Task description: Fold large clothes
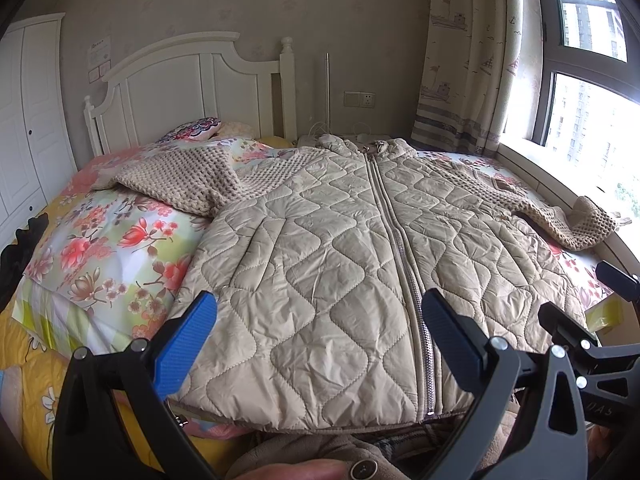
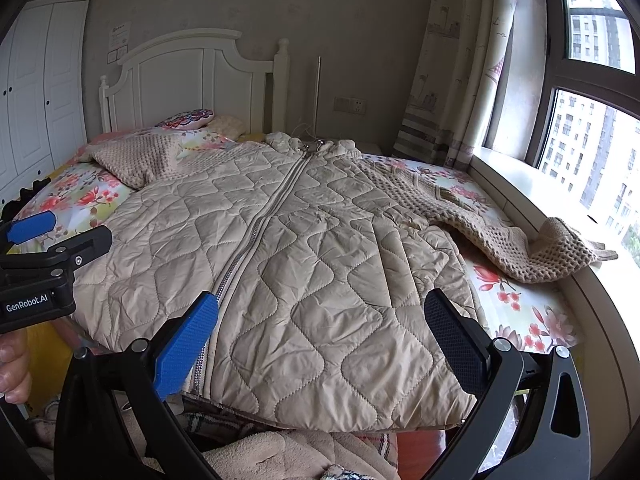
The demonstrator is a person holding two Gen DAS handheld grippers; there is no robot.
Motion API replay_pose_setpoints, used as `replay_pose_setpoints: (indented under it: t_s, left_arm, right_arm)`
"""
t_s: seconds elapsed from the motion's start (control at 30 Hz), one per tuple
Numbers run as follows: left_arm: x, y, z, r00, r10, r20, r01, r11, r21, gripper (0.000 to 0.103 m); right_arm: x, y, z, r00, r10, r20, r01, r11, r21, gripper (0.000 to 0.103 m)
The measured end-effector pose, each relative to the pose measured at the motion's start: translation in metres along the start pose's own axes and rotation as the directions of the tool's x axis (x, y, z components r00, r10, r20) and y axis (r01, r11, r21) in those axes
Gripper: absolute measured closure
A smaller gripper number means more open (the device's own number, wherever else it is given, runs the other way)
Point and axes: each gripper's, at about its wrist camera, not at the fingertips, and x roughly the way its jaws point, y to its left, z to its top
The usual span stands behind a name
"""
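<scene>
Jacket: beige quilted jacket (image 1: 340,264) lies flat, front up, zipped, across the bed (image 1: 108,240); collar toward the headboard (image 1: 180,80), hem at the near edge.
Sleeves: knit left sleeve (image 1: 180,180) spreads over the floral bedspread; knit right sleeve (image 2: 500,236) runs toward the window sill (image 2: 532,188), cuff folded back.
Left gripper (image 1: 320,332): jaws spread wide, holding nothing, above the hem left of the zipper (image 1: 400,248).
Right gripper (image 2: 324,332): jaws spread wide, empty, over the hem right of the zipper.
Background: curtain (image 1: 468,56), white wardrobe (image 2: 36,80).
</scene>
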Motion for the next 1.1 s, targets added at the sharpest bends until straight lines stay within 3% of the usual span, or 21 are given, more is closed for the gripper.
replay_pose_setpoints:
  t_s: [1.1]
  left_arm:
    - [0.039, 0.004, -0.014, 0.994, -0.016, -0.112, 0.015, 1.0, -0.01, 0.002]
  right_arm:
    - [0.036, -0.026, -0.005, 0.995, 0.031, -0.1, -0.02, 0.994, 0.104, 0.004]
